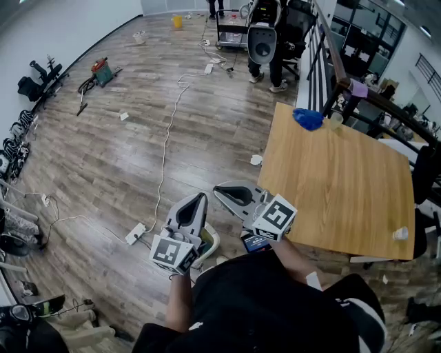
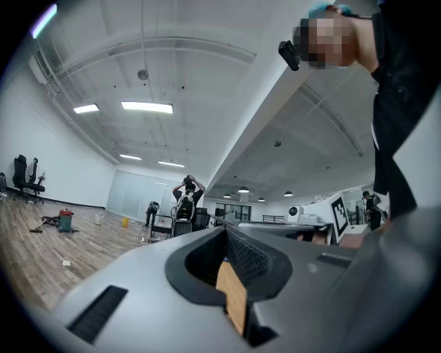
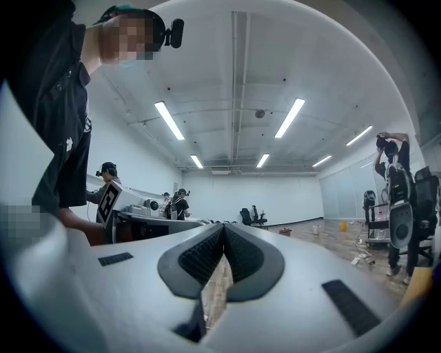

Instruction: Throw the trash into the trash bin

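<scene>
Head view shows your two grippers side by side over the wooden floor, just off the near left corner of the one wooden table [image 1: 331, 186]. Each carries one marker cube. Your left gripper [image 1: 198, 201] has its jaws pressed together with nothing between them, and the left gripper view [image 2: 224, 231] shows the same. Your right gripper [image 1: 222, 190] points toward the table's edge. In the right gripper view [image 3: 222, 231] its two pads meet at the tips, and nothing is held there either.

Three crumpled pieces of trash are in sight, all well apart from both grippers:
- One blue wad [image 1: 308, 119] lies on the table's far corner.
- One white table wad [image 1: 400, 234] lies at the table's near right edge.
- One white floor wad [image 1: 255, 160] lies beside the table's left side.

One pale round rim [image 1: 211, 243] shows just under your left gripper. Whether it is the bin cannot be told. One power strip [image 1: 135, 233] lies on the floor to your left, and one yellow bucket [image 1: 177, 21] stands at the far end.
</scene>
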`<state>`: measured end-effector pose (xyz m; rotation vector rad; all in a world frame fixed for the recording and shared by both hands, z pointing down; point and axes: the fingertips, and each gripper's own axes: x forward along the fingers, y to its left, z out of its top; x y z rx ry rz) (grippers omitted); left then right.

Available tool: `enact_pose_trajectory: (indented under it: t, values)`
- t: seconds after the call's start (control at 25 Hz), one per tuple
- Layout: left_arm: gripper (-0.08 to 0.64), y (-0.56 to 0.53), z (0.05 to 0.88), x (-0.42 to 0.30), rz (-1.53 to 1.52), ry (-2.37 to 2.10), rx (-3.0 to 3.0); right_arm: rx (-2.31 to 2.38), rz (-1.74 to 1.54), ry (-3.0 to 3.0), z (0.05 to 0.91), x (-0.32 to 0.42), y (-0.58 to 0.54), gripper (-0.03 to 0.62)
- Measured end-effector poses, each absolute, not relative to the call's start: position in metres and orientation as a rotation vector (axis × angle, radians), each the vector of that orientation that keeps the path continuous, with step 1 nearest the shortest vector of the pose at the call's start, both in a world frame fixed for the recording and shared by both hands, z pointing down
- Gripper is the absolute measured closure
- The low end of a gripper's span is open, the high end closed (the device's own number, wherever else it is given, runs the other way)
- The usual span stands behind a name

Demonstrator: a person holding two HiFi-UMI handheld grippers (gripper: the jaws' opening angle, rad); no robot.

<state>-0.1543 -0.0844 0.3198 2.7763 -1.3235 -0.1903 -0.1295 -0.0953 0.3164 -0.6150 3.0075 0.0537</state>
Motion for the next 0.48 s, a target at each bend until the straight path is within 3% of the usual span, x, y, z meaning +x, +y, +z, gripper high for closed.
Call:
enact_pose_trajectory:
  t: [0.48]
  values:
    - [0.552,-0.0892,0.3207,-0.15,-0.191,-1.306,2.771,-0.63,0.047,3.005,0.3173,-0.1254,-0.1006,0.594]
